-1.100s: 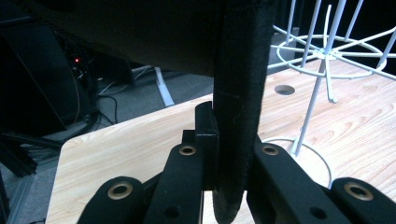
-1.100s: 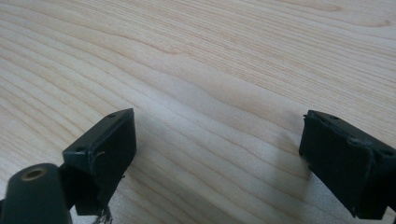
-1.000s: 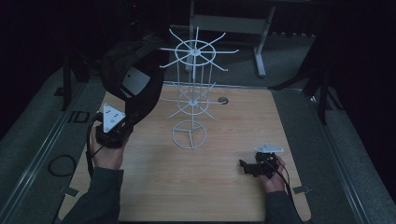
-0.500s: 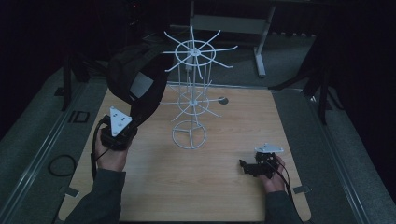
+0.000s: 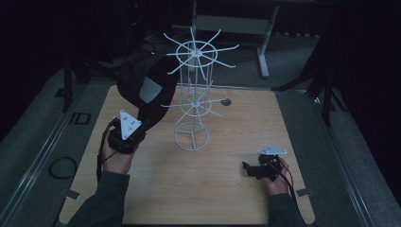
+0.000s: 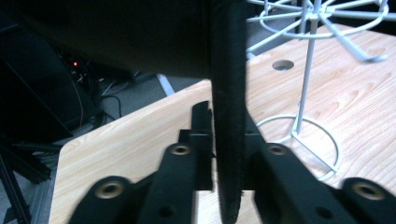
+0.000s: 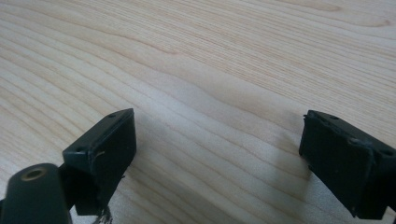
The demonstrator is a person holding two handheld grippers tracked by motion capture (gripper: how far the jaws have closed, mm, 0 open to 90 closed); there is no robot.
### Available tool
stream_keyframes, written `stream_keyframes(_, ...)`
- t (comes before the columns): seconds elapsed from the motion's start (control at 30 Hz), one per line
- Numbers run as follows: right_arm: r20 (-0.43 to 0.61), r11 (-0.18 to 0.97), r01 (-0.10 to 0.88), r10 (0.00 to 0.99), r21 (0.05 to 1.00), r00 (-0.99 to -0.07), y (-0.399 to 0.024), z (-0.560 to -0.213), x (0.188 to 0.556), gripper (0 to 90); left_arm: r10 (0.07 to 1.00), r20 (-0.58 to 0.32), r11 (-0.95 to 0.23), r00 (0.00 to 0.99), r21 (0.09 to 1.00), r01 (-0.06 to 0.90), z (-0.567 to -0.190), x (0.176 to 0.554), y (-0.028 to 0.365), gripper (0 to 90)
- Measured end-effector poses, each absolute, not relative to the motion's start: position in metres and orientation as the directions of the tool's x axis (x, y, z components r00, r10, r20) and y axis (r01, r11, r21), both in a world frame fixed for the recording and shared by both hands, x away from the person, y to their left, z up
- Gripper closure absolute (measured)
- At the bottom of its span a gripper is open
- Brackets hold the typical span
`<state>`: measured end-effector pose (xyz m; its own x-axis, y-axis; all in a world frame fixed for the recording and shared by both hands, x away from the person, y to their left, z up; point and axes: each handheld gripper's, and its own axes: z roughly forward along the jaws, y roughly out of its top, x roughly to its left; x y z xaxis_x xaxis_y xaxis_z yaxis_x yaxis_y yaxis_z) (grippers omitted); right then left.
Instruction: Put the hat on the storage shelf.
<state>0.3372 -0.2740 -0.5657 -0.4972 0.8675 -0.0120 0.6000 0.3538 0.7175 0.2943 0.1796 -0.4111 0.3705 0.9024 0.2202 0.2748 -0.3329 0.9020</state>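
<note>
High view: black cap (image 5: 144, 87) hangs off an upper hook of the white wire rack (image 5: 194, 101), at about 10 o'clock from the rack base, over the wooden worktop (image 5: 236, 189). Left hand-held gripper (image 5: 135, 124) sits under the cap at its lower edge. Left gripper view: black brim edge (image 6: 228, 112) runs straight down between the two jaws, and the jaws have just been opening; a slight gap shows at the left pad, so the pinch looks let go, brim between them, not pressed. Right hand-held gripper (image 5: 250, 169) rests at 4 o'clock from the rack, well apart from it. Right gripper view: jaws spread wide over bare wood, nothing between them.

Handling guess: cap is light, crown soft and floppy, brim stiffer and thin, so the brim edge is the best spot to take hold. Fabric not slippery, not fragile. Wire rack looks light and tippy, so a tug on the cap could rock it or snag a hook.
</note>
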Motion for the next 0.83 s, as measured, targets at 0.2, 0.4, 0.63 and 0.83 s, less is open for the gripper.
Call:
stream_keyframes(0.2, -0.012, 0.355, 0.600, 0.867, 0.717, -0.498, -0.274, -0.566, 0.337, 10.9, 0.914, 0.176, -0.285, 0.364, 0.920, 0.269, -0.408, 0.293, 0.185, 57.1)
stream_keyframes(0.4, -0.010, 0.353, 0.601, 0.868, 0.717, -0.497, -0.274, -0.566, 0.337, 10.8, 0.924, 0.156, -0.257, 0.349, 0.929, 0.267, -0.409, 0.292, 0.189, 43.7)
stream_keyframes(0.63, -0.012, 0.355, 0.599, 0.866, 0.718, -0.499, -0.274, -0.566, 0.337, 10.9, 0.923, 0.117, -0.228, 0.367, 0.934, 0.275, -0.412, 0.290, 0.193, 34.6)
stream_keyframes(0.83, -0.013, 0.355, 0.598, 0.867, 0.719, -0.498, -0.274, -0.566, 0.337, 10.9, 0.921, 0.098, -0.214, 0.376, 0.935, 0.281, -0.415, 0.289, 0.194, 28.6)
